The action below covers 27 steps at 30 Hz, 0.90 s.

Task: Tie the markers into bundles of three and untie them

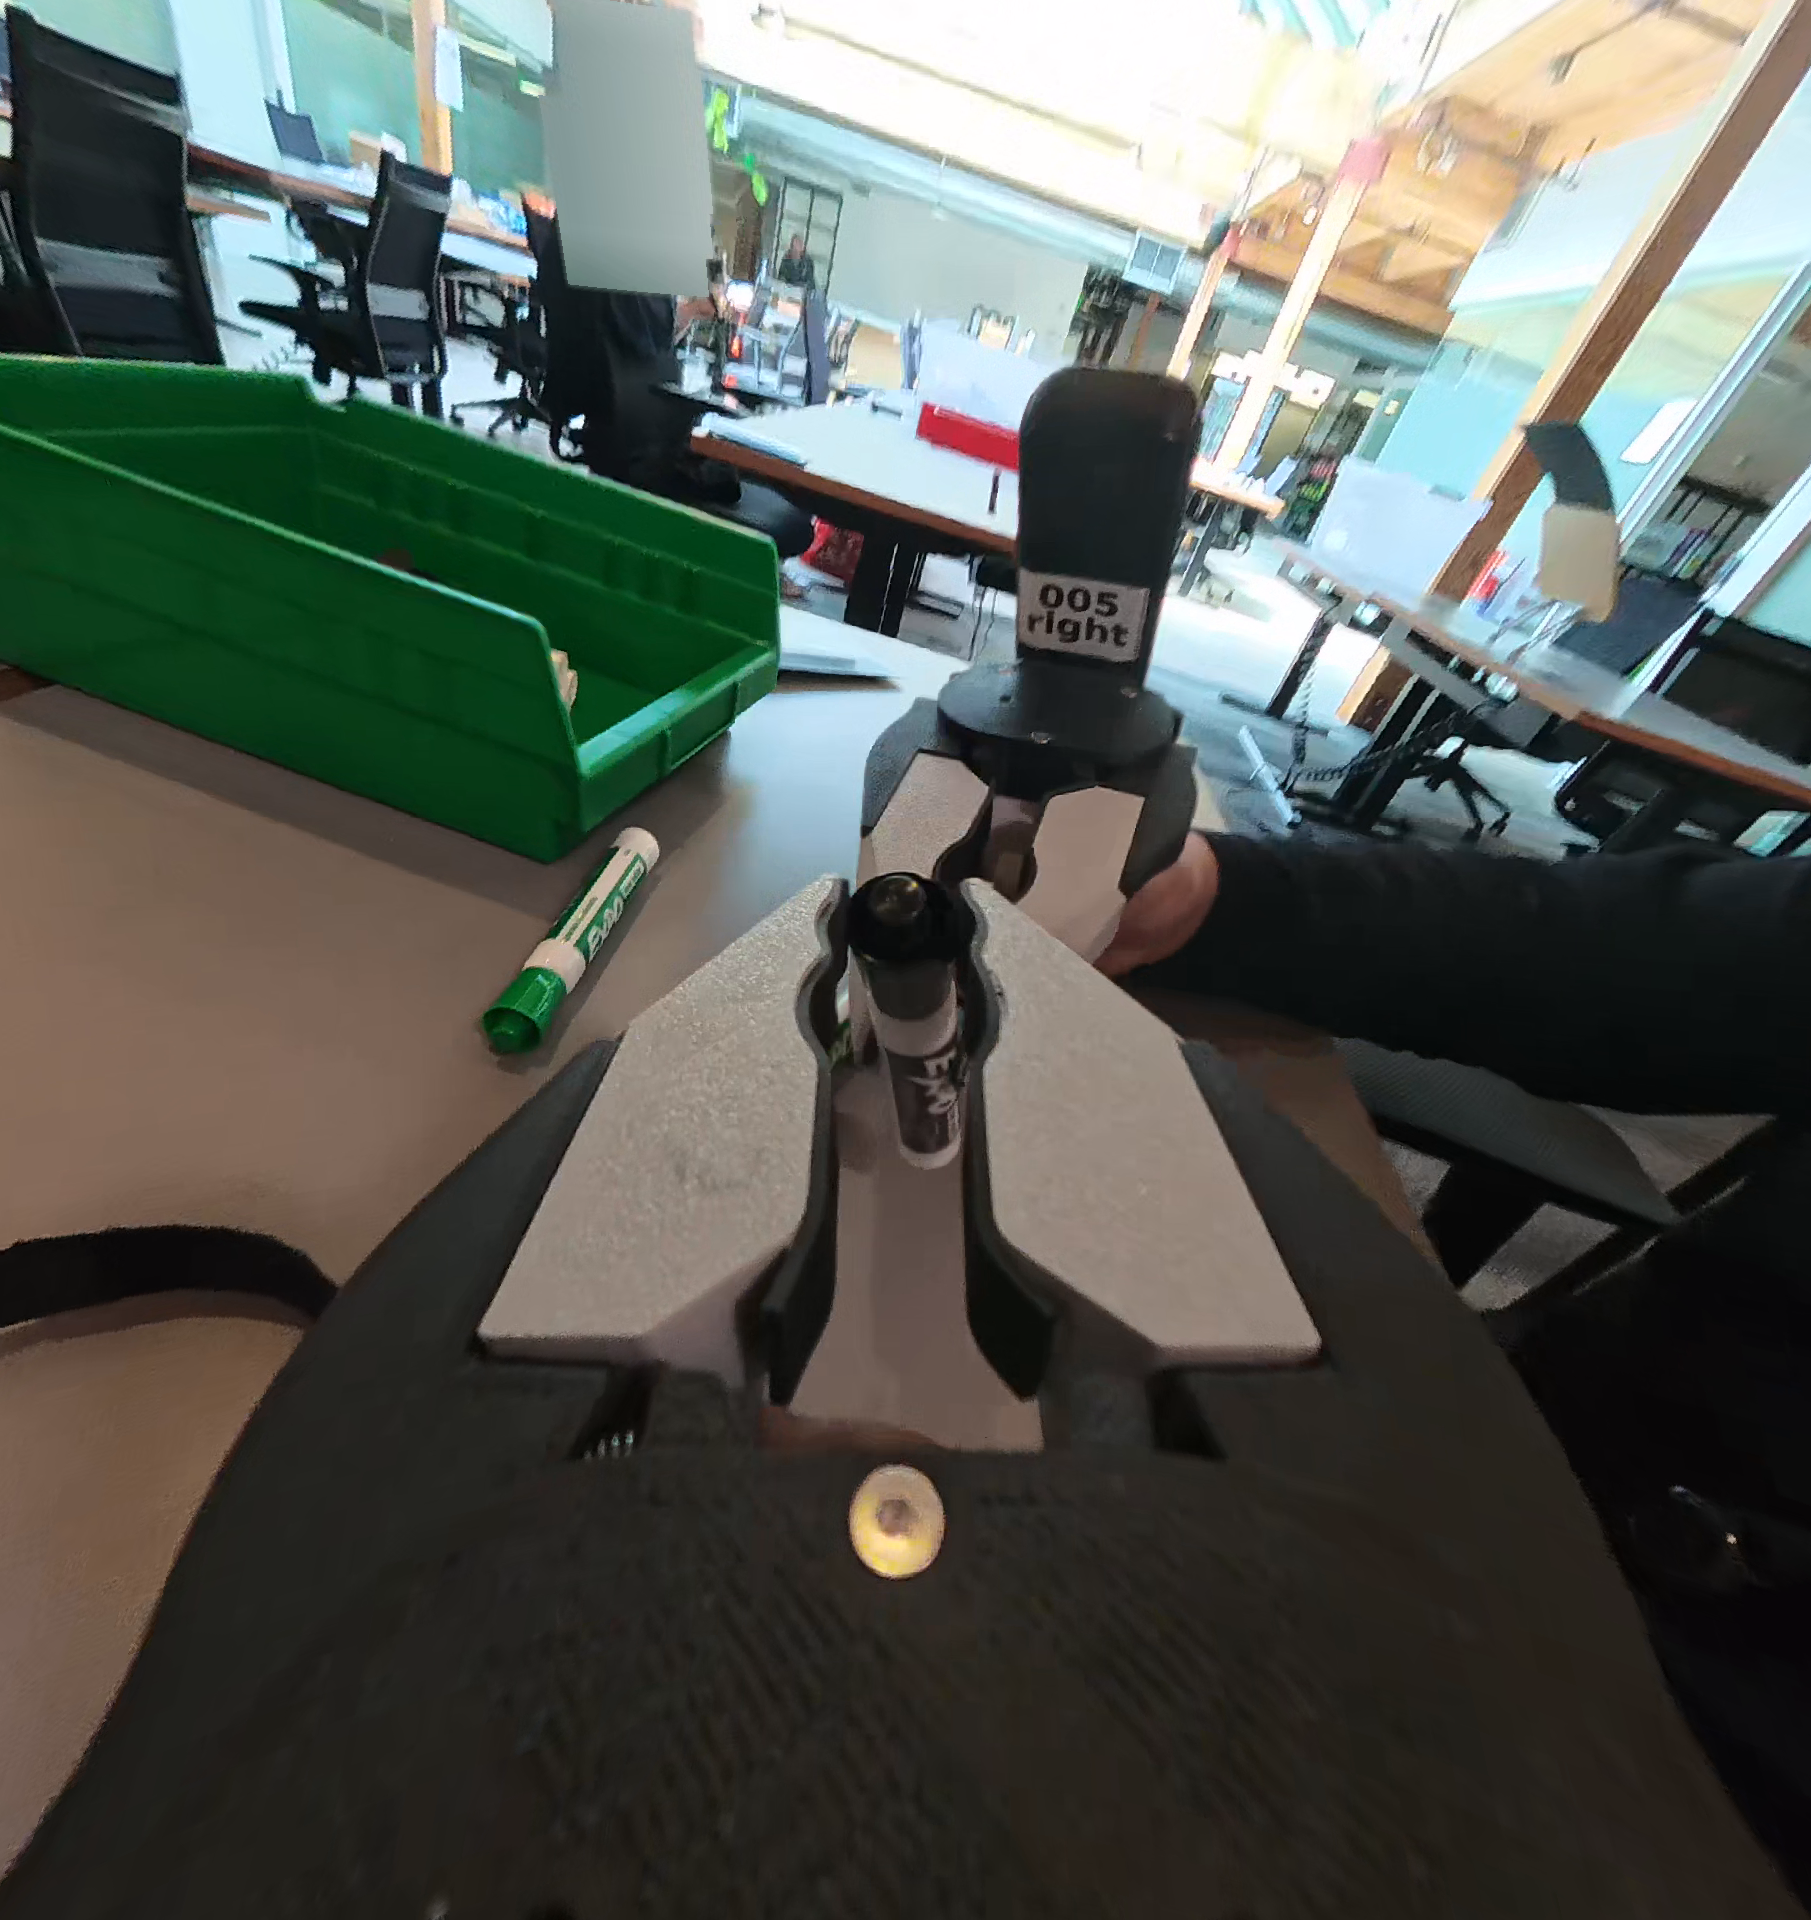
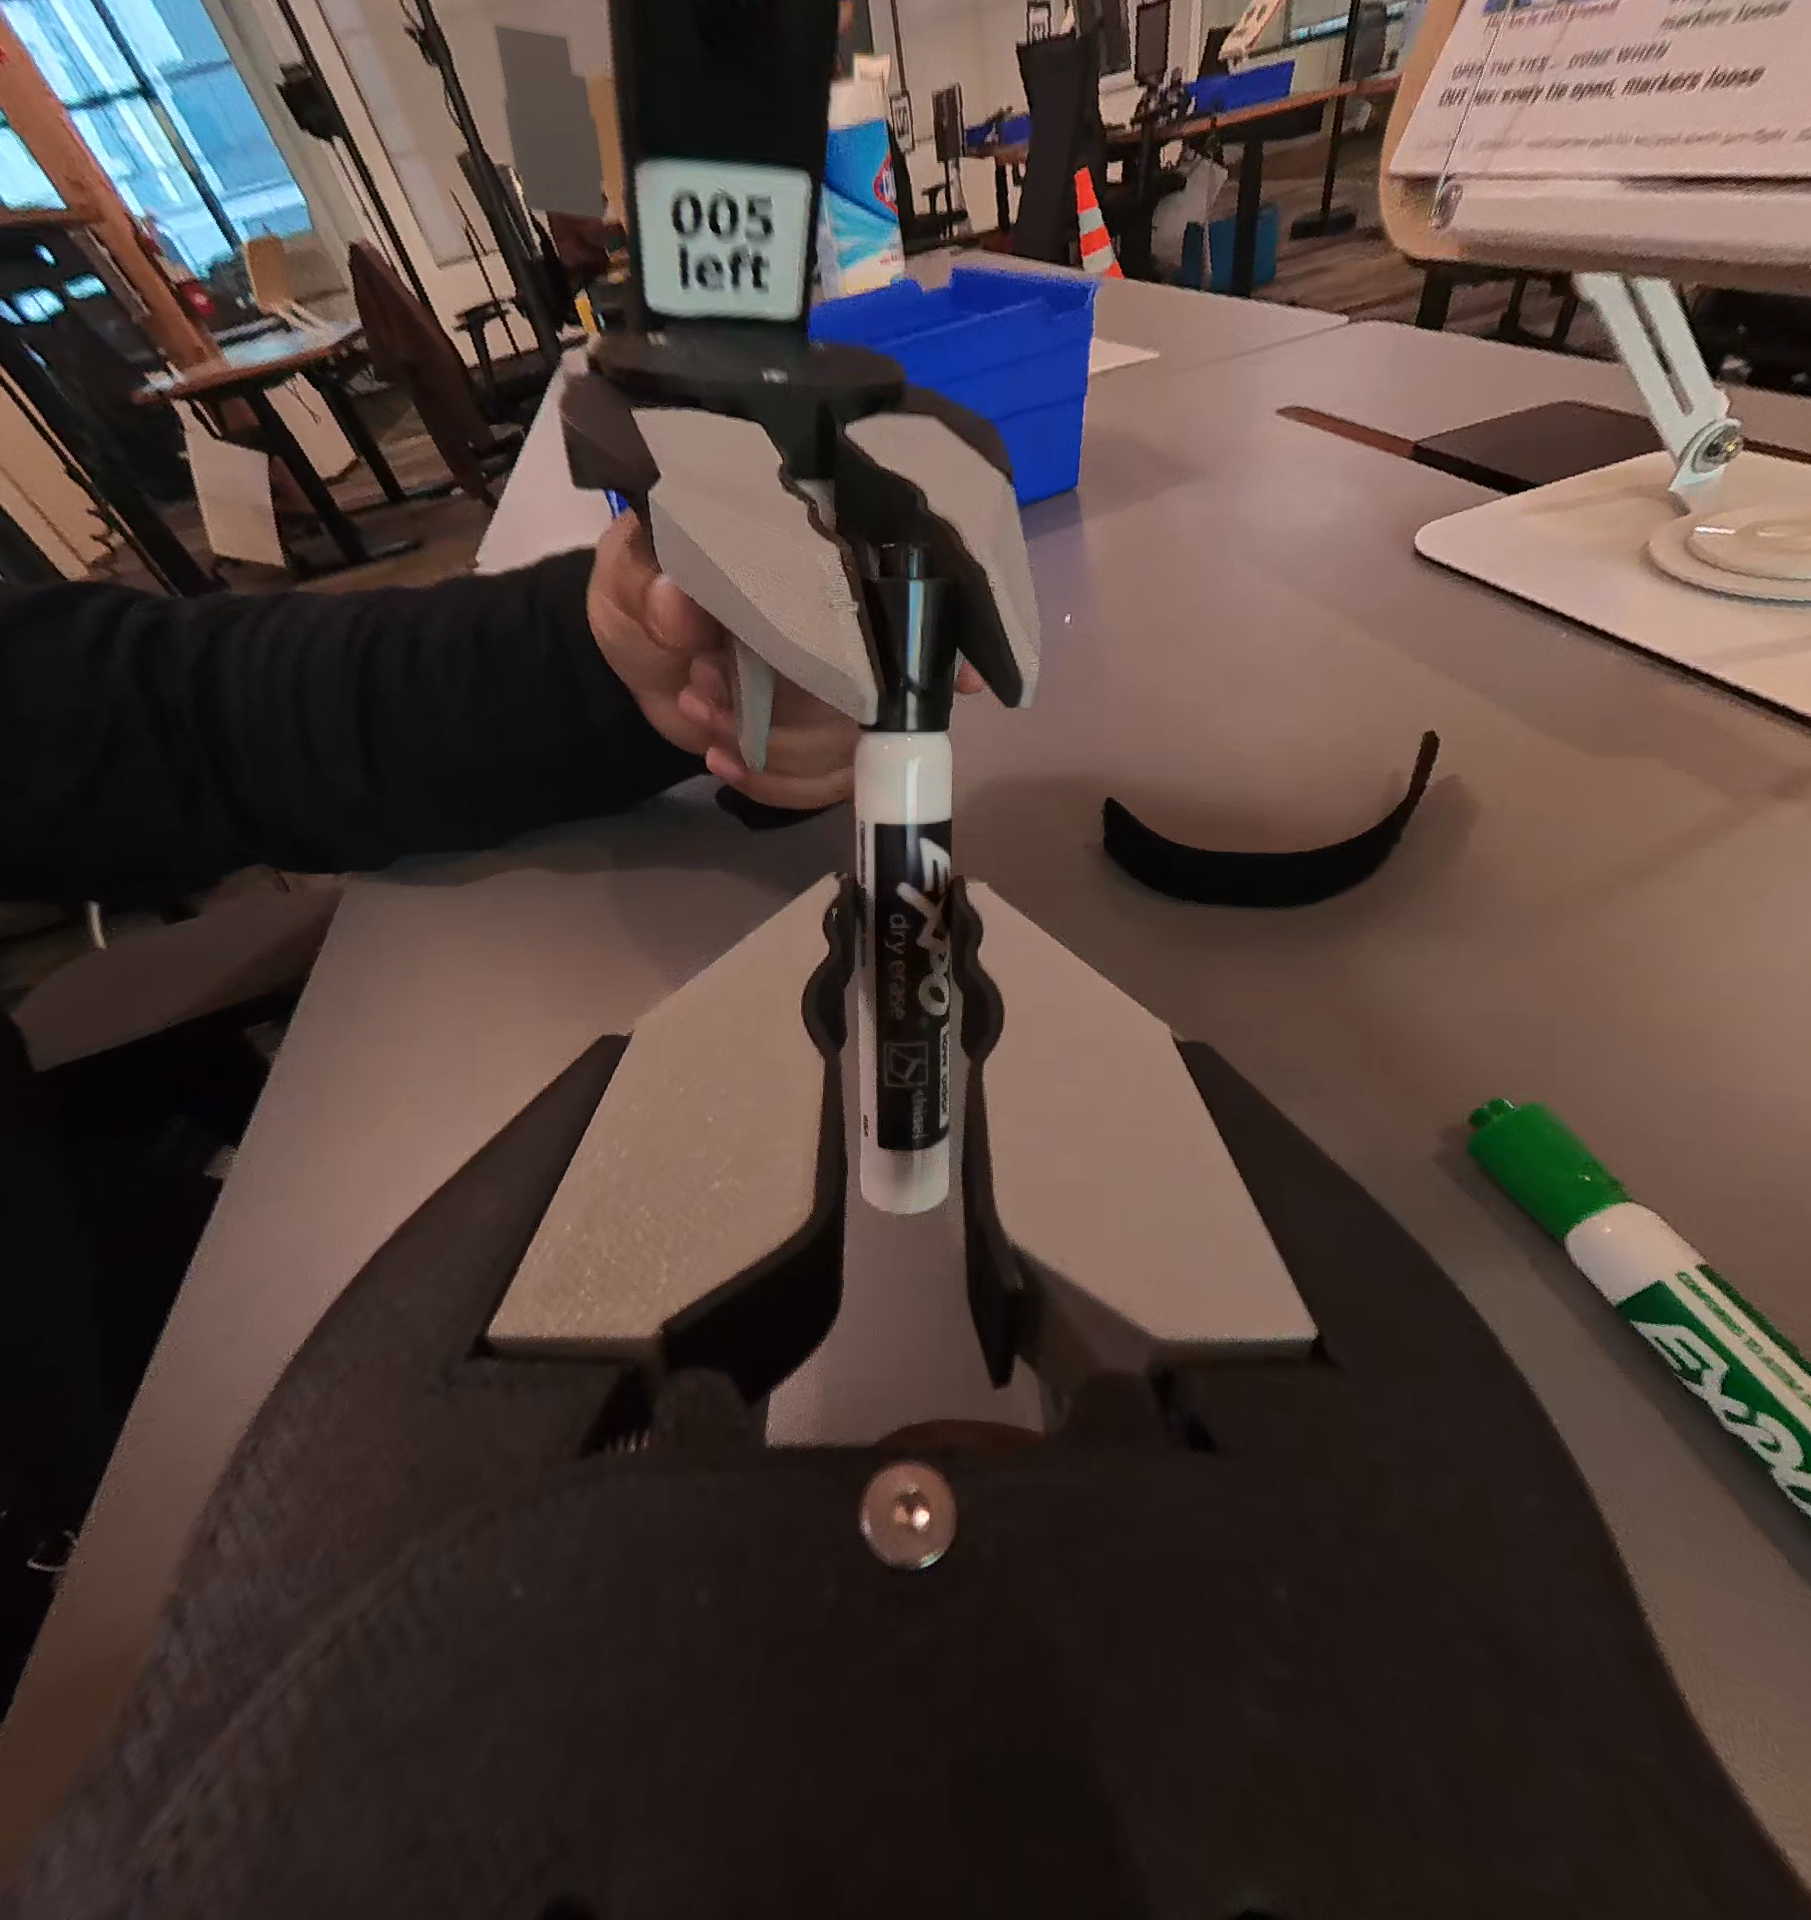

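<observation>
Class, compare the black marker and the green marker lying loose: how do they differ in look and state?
1. Colour: the black marker has a black cap and label; the green marker has green ones.
2. State: the black marker is gripped, its cap in the left gripper and its barrel in the right gripper; the green marker lies untouched on the table.
Shared: both are capped, with white barrels.

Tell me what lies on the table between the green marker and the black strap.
Bare grey table, in the right wrist view: nothing lies between the green marker and the black strap.
</observation>
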{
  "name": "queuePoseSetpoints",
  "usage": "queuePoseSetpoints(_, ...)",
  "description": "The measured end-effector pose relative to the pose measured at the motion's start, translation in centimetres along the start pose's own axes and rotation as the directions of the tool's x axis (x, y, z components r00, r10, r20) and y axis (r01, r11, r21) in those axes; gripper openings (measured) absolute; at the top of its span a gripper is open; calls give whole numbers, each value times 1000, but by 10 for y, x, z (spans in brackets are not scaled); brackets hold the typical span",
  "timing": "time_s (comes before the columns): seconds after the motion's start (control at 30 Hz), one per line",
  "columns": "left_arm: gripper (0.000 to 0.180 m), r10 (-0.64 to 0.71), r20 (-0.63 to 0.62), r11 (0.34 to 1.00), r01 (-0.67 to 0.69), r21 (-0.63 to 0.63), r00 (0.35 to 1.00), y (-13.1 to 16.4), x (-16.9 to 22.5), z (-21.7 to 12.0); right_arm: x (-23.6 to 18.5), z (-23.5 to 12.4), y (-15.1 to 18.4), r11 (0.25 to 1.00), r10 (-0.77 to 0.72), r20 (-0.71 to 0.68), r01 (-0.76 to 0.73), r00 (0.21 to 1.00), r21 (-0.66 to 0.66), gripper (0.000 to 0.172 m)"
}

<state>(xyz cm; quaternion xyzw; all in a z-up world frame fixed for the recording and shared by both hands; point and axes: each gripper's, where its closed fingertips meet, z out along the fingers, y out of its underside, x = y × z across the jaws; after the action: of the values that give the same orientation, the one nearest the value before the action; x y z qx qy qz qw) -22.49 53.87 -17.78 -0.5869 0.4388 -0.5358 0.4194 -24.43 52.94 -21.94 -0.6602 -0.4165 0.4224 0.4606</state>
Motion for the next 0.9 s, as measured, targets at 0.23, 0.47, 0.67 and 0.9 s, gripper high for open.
queuePoseSetpoints(0.23,17,147,62,973,-133,-191,987,22,3,7,-6,17,19,989,-92,-24,89,995,-120,16)
queuePoseSetpoints(0.47,17,197,55,959,-181,-217,979,25,8,8,-10,19,19,986,-112,-20,109,993,-124,15)
queuePoseSetpoints(0.67,17,203,45,958,-189,-216,978,24,5,-2,-5,12,16,987,-116,-40,111,992,-115,17)
queuePoseSetpoints(0.9,24,196,17,953,-186,-239,980,33,4,-15,19,-14,9,994,-71,-126,60,989,-91,22)
